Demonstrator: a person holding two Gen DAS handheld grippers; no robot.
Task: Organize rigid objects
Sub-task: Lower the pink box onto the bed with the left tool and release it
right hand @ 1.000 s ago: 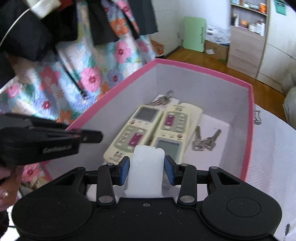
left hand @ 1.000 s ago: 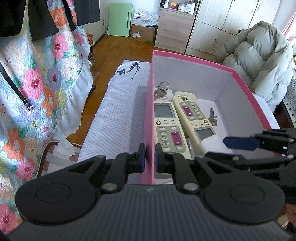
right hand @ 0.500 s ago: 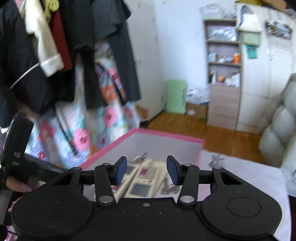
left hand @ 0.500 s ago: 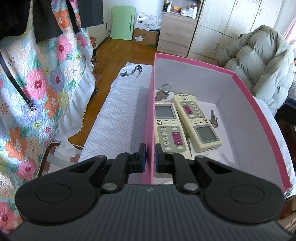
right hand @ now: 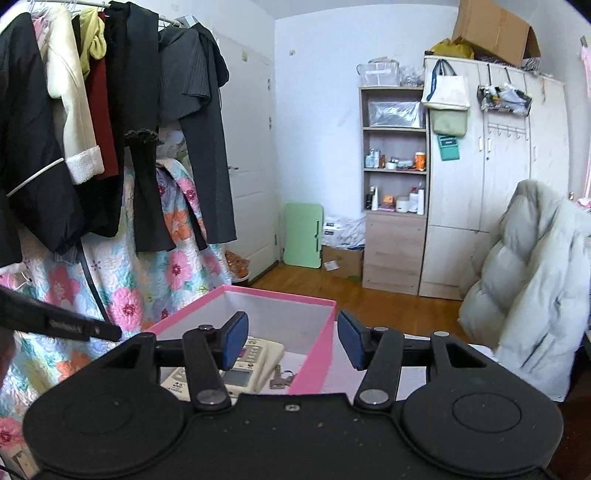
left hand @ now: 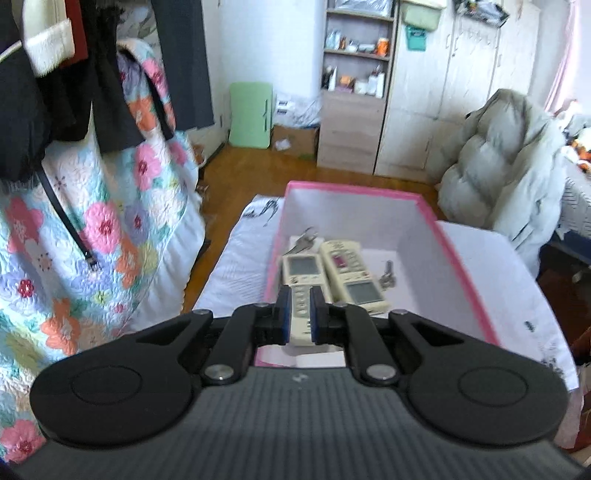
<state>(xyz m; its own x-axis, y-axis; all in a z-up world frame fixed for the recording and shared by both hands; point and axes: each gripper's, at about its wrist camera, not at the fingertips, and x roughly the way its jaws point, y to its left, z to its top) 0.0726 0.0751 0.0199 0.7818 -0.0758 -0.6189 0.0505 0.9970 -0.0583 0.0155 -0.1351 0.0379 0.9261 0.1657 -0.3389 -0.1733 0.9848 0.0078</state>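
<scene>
my right fingers (right hand: 291, 345) have just been opening and hang empty above the pink box (left hand: 463, 273) — the white piece they held a second ago is gone from between them. my left fingers (left hand: 297, 314), clenched with nothing between, have let go of the box wall and lifted. two remotes (left hand: 334, 277) and keys (left hand: 387, 275) lie inside — this drop looks finished.

a bedroom in a home. a clothes rail (right hand: 110, 7) carries hanging jackets (right hand: 29, 147), with a floral quilt (left hand: 74, 240) draped below. a pale wooden wardrobe (right hand: 498, 184) stands beside an open shelf unit (right hand: 395, 147) stocked with bottles and jars. a puffy coat (right hand: 528, 288) is slung over a chair, a cardboard box (right hand: 491, 29) sits atop the wardrobe, and the floor is wood (left hand: 251, 177).
</scene>
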